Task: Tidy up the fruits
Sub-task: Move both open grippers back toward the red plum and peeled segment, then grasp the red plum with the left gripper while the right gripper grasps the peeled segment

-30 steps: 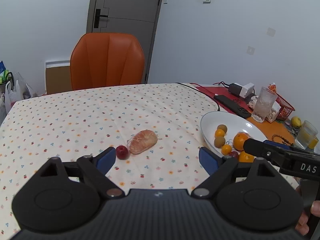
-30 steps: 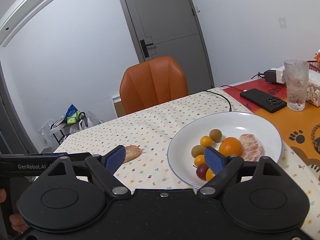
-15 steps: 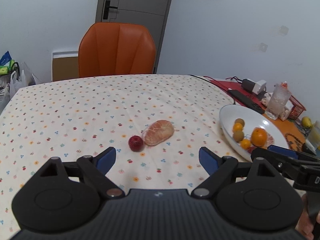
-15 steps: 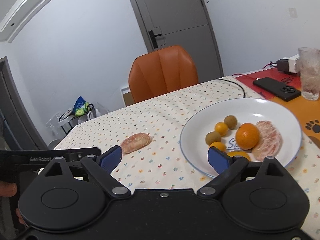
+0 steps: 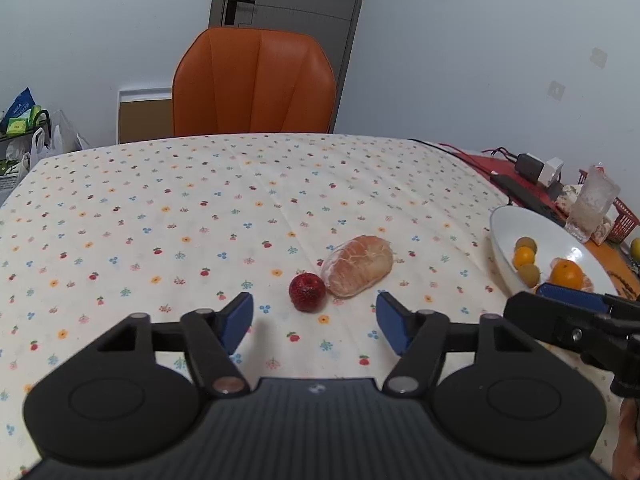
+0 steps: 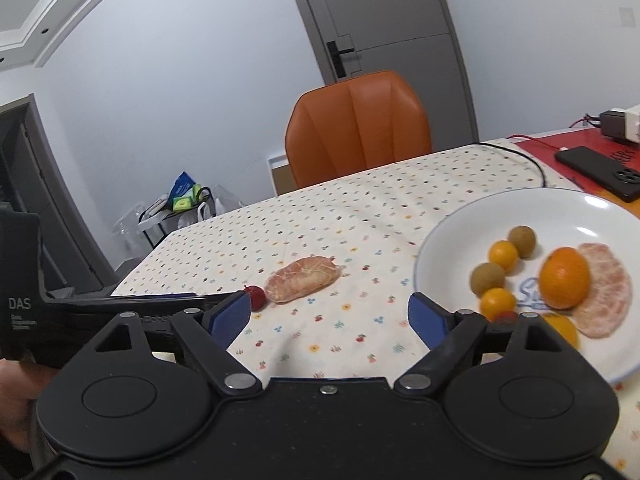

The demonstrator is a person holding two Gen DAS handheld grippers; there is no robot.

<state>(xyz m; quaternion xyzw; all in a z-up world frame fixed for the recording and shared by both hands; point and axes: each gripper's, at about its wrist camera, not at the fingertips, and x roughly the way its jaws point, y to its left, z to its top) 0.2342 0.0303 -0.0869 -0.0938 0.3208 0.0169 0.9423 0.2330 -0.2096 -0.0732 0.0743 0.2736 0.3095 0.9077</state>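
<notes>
Left claw (image 5: pixel 315 322) released and closing, nothing between the blue pads, low over the desk (image 5: pixel 160 208) with flowered cloth. Just ahead of it a small red fruit (image 5: pixel 307 292), touching a peeled citrus piece (image 5: pixel 358 266). Right claw (image 6: pixel 330 318) also released and closing, empty, above the cloth near the white plate (image 6: pixel 460 232). On the plate an orange (image 6: pixel 564 278), another peeled piece (image 6: pixel 606 296), several small yellow and brown fruits.

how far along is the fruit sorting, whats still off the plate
Mostly done: an orange, a peeled citrus piece and small fruits lie on the white plate. In hand: nothing; the left gripper faces the red fruit, jaws closing. Left: that fruit and the peeled segment.
</notes>
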